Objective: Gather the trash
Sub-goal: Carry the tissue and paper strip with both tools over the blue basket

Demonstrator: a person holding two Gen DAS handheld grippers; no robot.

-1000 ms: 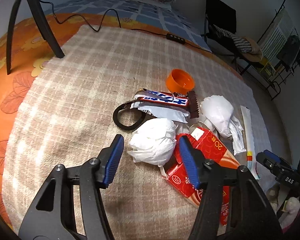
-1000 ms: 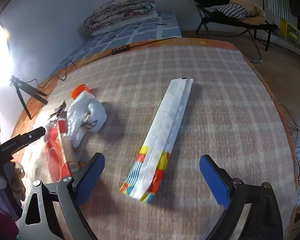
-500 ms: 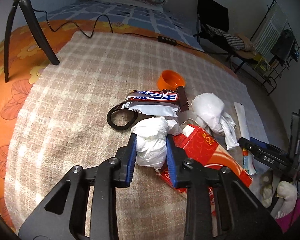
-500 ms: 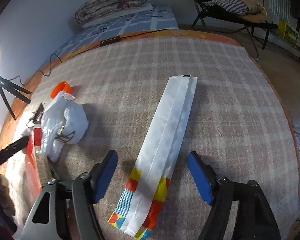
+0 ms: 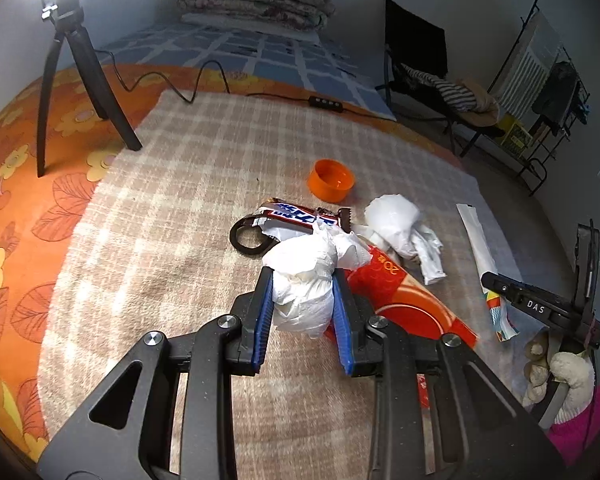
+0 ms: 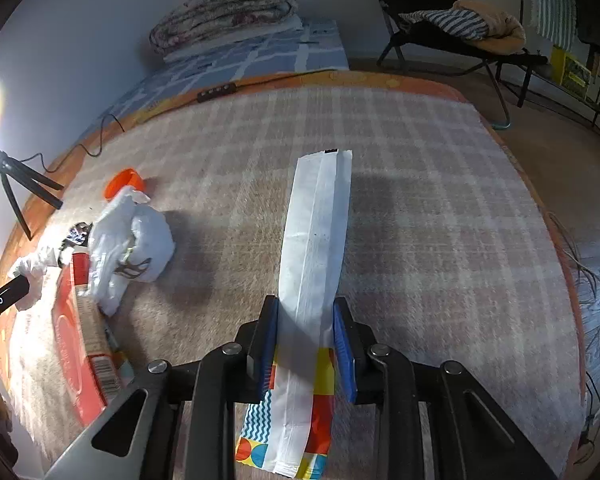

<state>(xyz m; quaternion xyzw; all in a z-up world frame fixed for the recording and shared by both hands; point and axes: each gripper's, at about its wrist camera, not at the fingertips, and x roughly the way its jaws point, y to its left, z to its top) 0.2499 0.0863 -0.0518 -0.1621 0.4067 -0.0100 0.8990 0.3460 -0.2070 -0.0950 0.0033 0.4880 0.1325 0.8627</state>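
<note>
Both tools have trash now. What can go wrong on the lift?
The left tool pinches only the soft crumpled white bag, which may slip out.
The right tool, jaws closing, takes the long flat wrapper near its coloured end; the free length may droop or drag on the checked blanket.

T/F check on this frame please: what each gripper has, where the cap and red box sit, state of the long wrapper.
1. The left gripper is clamped on a white tissue wad. True.
2. The right gripper is empty. False: its jaws are closing on the long white wrapper, which lies between them.
3. The orange cap lies on the plaid blanket, open side up. True.
4. The red box stands upright. False: it lies flat on the blanket, partly under the wad.
5. The long wrapper is crumpled into a ball. False: it lies stretched out flat, with its coloured end nearest the right gripper.
</note>
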